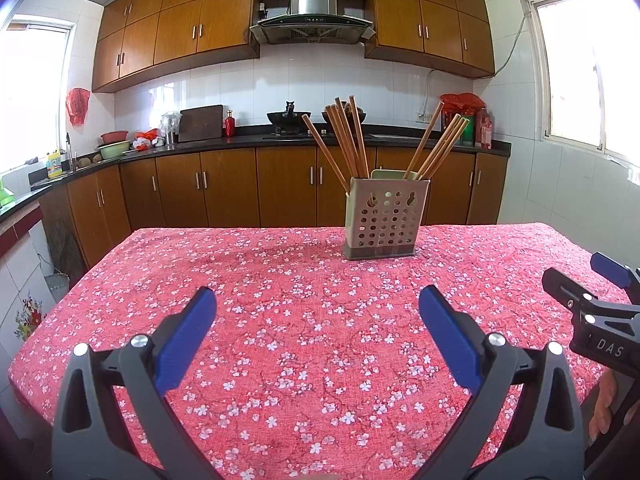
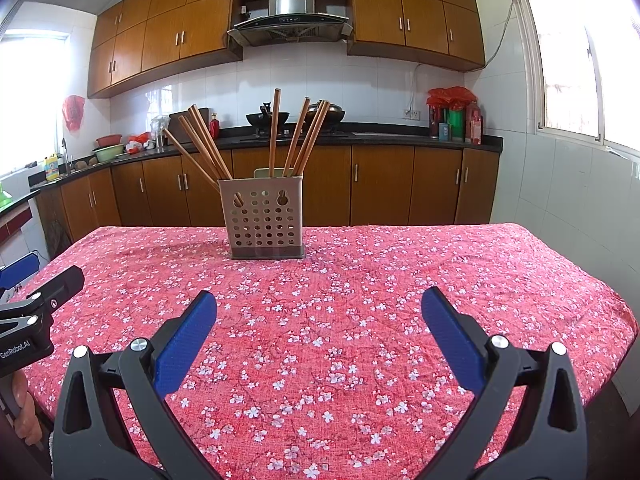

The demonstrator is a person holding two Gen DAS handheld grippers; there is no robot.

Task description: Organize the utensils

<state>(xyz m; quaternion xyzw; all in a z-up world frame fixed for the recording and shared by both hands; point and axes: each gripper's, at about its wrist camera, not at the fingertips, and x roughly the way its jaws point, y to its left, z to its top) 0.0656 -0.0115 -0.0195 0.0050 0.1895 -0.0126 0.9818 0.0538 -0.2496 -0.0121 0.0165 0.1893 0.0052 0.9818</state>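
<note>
**Both claws empty, chopsticks standing in the holder**

Nearest, the left gripper (image 1: 316,304) hangs over the flowered tablecloth (image 1: 304,360) with its blue pads spread wide and nothing between them; the right gripper (image 2: 318,306) is the same, jaws apart and empty, low over the cloth; each shows at the edge of the other's view, side by side and well apart.

Further on, toward the far side of the table, stands the perforated utensil holder (image 2: 264,220), upright on a darker base; the wooden chopsticks (image 2: 304,136) sit in it in two loose bunches, one leaning left and one leaning right, with one stick nearly vertical between them in the right wrist view; no utensil lies loose on the cloth that I can see.

The sticks look light, stiff and smooth, so likely to slip or swivel in a pinch; best taken on the upper shaft, well above the rim, one or a few at a time; the holder seems light enough to tip if a stick is dragged sideways.

Beyond are the counter (image 1: 280,138) and brown cabinets.
</note>
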